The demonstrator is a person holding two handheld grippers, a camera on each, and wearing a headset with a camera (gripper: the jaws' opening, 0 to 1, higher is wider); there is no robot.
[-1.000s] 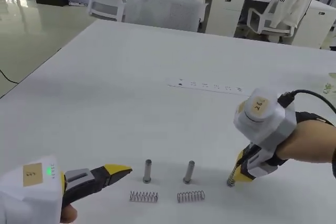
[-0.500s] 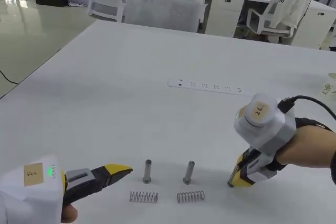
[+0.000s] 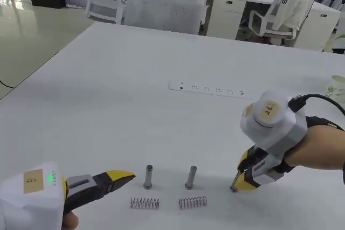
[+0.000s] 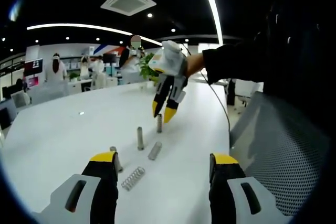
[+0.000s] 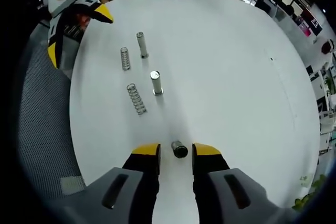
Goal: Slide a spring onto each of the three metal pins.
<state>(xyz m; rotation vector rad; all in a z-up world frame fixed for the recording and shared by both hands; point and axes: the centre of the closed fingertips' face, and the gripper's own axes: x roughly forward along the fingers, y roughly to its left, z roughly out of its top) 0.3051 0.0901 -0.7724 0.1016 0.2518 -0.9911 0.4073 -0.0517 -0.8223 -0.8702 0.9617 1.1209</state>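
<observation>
Right gripper view: spring-covered pin (image 5: 179, 149) at lower centre stands between the slightly parted jaws of the right gripper (image 5: 176, 150), no clear contact, with middle pin (image 5: 156, 83), far pin (image 5: 140, 44), near spring (image 5: 136, 98) and far spring (image 5: 124, 58) above it; left gripper (image 4: 164, 158) gapes wide, empty

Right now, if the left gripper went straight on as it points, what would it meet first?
Probably the nearest spring, lying within the left gripper's open span; the nearest pin stands before one jaw. Depth is unclear.
</observation>
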